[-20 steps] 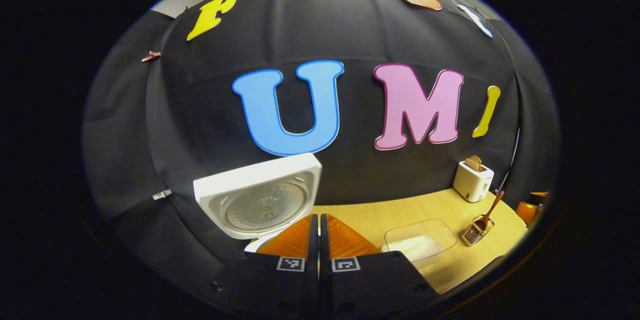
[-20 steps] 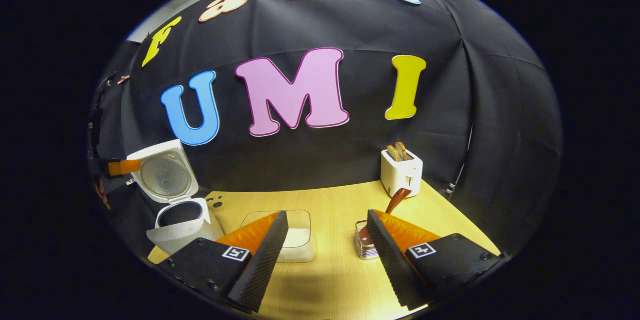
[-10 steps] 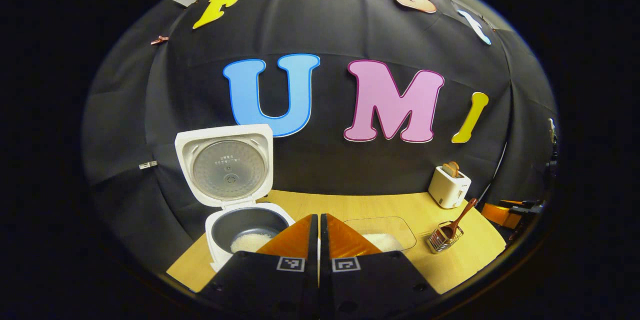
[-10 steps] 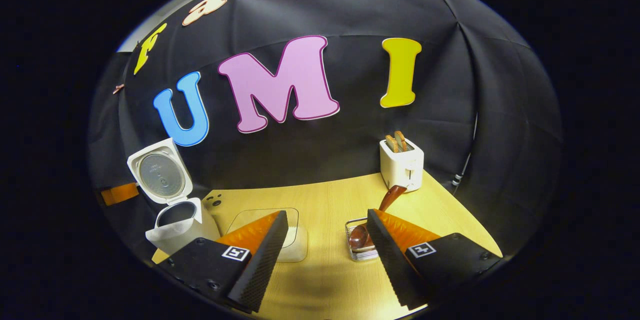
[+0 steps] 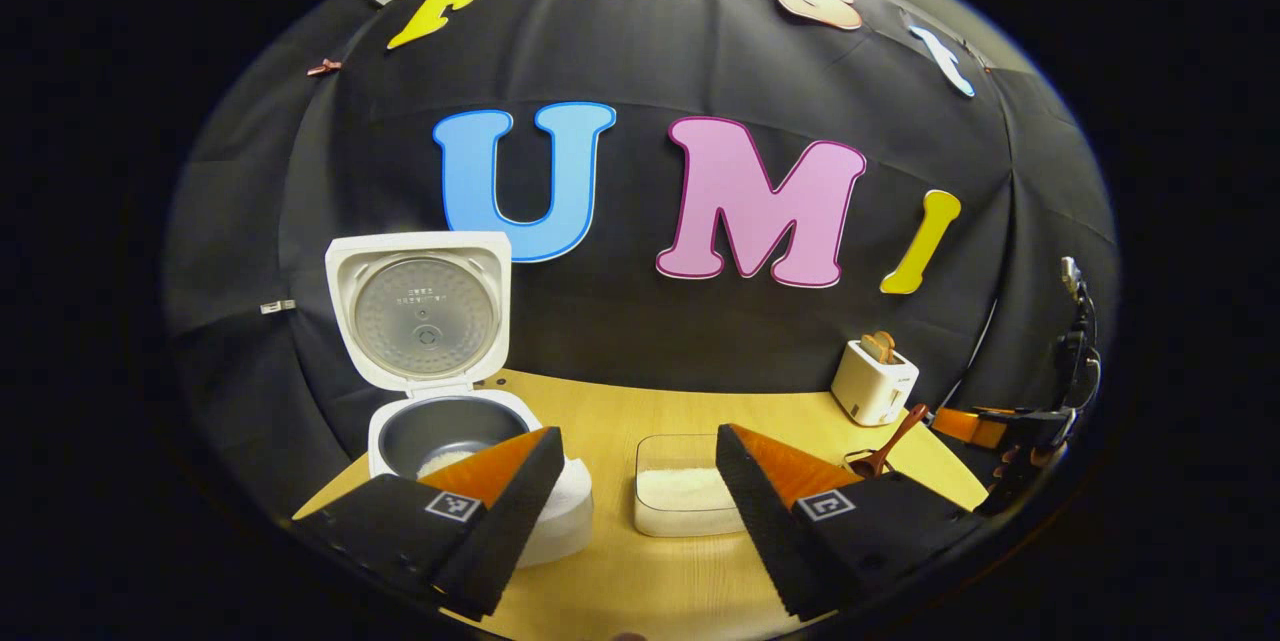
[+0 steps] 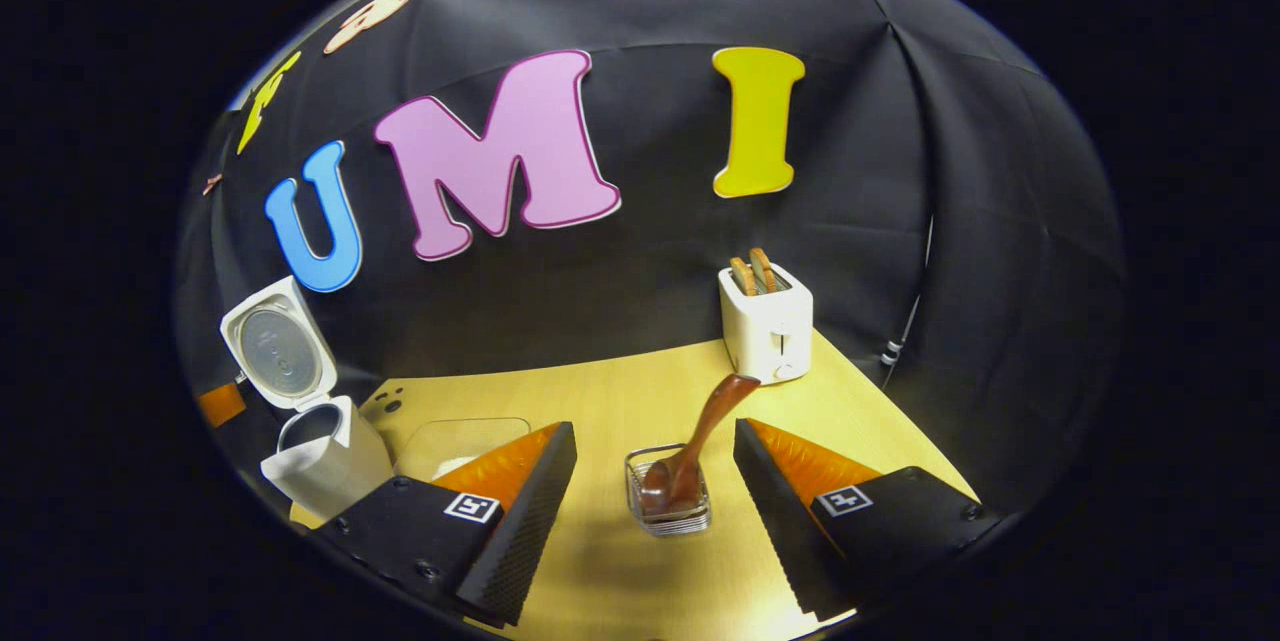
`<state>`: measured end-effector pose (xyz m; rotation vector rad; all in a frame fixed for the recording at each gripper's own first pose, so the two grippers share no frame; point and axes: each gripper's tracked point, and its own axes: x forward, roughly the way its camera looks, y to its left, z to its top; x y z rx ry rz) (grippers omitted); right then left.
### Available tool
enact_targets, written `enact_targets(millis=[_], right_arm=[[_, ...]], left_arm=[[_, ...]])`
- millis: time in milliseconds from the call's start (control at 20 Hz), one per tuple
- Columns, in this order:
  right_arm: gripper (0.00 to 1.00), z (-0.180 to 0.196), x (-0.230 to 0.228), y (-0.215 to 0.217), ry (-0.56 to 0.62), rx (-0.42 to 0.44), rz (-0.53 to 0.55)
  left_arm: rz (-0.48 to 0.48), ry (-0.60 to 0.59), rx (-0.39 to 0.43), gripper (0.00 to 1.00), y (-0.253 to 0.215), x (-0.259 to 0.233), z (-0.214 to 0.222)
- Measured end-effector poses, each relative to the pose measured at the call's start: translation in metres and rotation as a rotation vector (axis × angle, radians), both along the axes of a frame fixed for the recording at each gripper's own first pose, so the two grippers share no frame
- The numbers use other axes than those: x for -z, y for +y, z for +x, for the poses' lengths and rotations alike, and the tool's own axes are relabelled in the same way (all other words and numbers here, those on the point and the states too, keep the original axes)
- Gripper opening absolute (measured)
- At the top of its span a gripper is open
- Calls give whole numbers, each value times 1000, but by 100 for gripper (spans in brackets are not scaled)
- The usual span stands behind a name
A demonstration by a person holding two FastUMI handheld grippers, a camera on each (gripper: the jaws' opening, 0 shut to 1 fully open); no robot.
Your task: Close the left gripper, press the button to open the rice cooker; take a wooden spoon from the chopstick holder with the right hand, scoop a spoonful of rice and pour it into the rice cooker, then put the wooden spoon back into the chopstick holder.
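Note:
The white rice cooker stands open at the left, its lid upright and some rice in the dark pot. My left gripper hangs open in front of it, with nothing between its fingers. A clear container of rice lies beyond the gap. In the right gripper view, the wire chopstick holder holds the wooden spoon, handle leaning up to the right. My right gripper is open, and the holder sits on the table between its two fingers, apart from both.
A white toaster with two slices of toast stands at the back right of the wooden table. The right gripper shows at the far right of the left gripper view. The rice cooker is far left in the right gripper view.
My left gripper has gone from shut to open and has drawn back from the cooker. My right gripper has swung so that the holder and spoon now sit centred between its fingers.

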<state>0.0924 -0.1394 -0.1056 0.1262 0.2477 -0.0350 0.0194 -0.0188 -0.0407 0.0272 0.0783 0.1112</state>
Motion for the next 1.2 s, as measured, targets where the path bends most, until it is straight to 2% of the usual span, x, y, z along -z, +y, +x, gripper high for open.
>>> enact_targets(millis=[200,350,550,1000,1200], right_arm=[[99,26,24,-22,59,16,23],[98,45,47,-20,140,-3,104],[99,76,76,-23,215,-3,157],[96,132,122,-15,304,-8,223],[81,145,136,-15,327,-35,216]], left_arm=[[28,9,-5,98,-4,1,-4],[48,38,-19,98,-5,12,-8],[108,82,-19,98,-11,30,-13],[77,127,-38,97,-15,46,-18],[80,132,-60,97,-10,50,-23]])
